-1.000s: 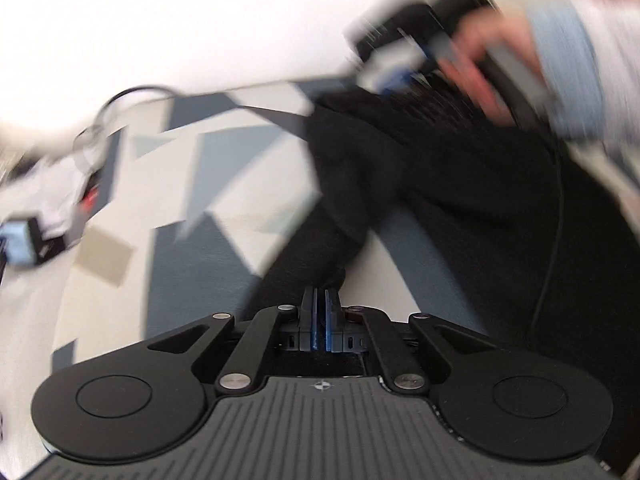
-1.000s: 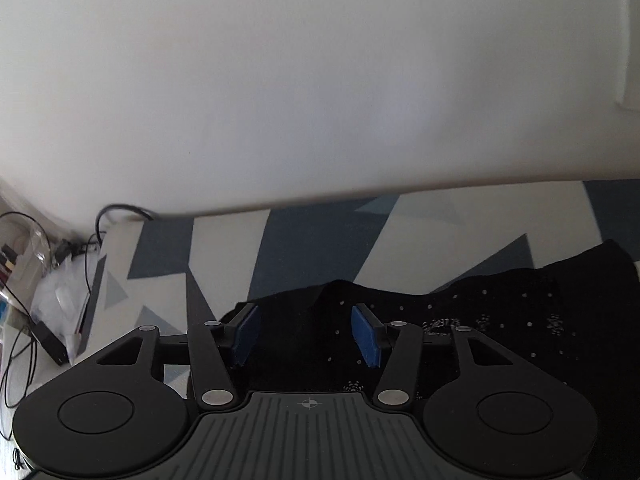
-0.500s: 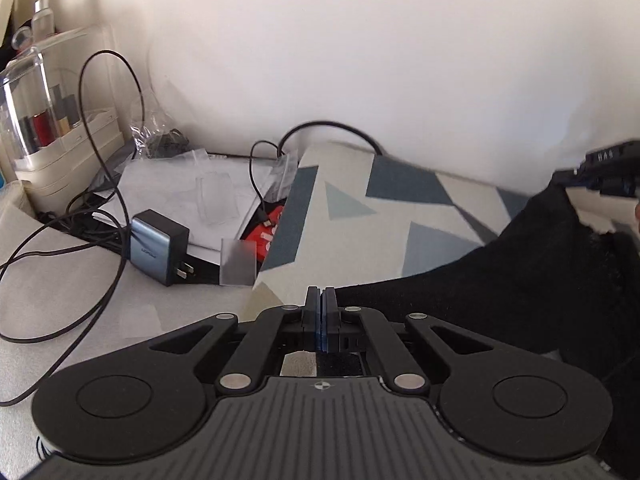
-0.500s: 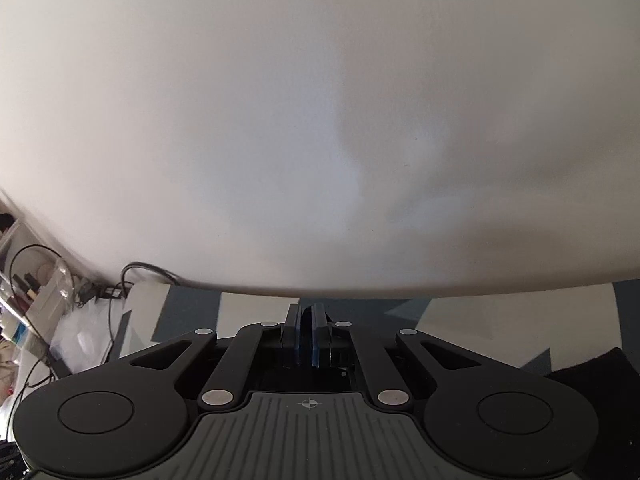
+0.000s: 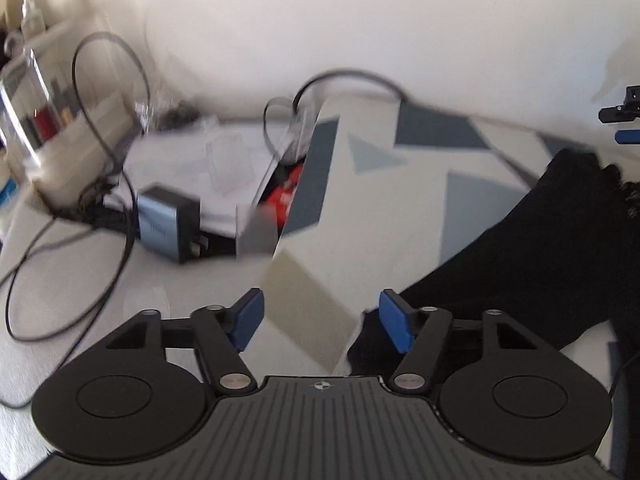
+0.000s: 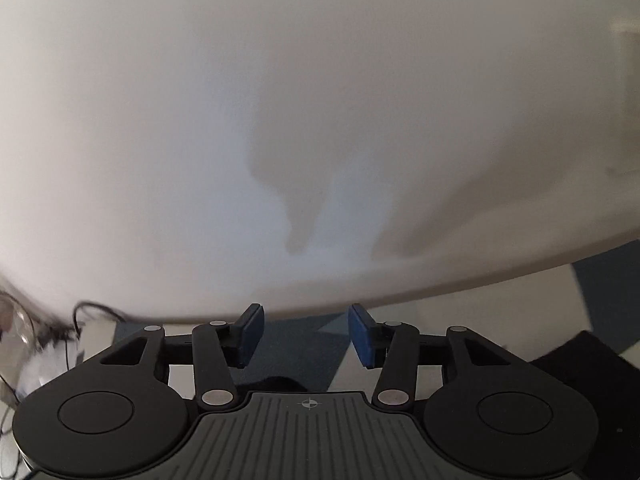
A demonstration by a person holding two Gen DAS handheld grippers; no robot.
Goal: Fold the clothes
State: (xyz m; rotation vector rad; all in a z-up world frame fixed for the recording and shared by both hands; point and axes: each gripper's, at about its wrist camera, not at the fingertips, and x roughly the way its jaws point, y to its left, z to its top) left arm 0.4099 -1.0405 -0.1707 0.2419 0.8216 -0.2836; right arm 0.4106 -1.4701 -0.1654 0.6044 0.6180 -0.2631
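Opening with nothing between them, left tongs [image 5: 321, 322] and right tongs [image 6: 306, 336], black garment [image 5: 552, 256] cut off, clutter blurred

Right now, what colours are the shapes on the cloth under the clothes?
Blue-grey and beige triangles on the cream patterned cover; the left wrist view shows it best.

One black garment [image 5: 560, 248] sprawled on one patterned mat [image 5: 384, 208]. Left of that mat: one grey charger [image 5: 166, 226], one clear organizer [image 5: 44, 120], one red packet [image 5: 286, 196]. Cables there are tangled, count unclear.
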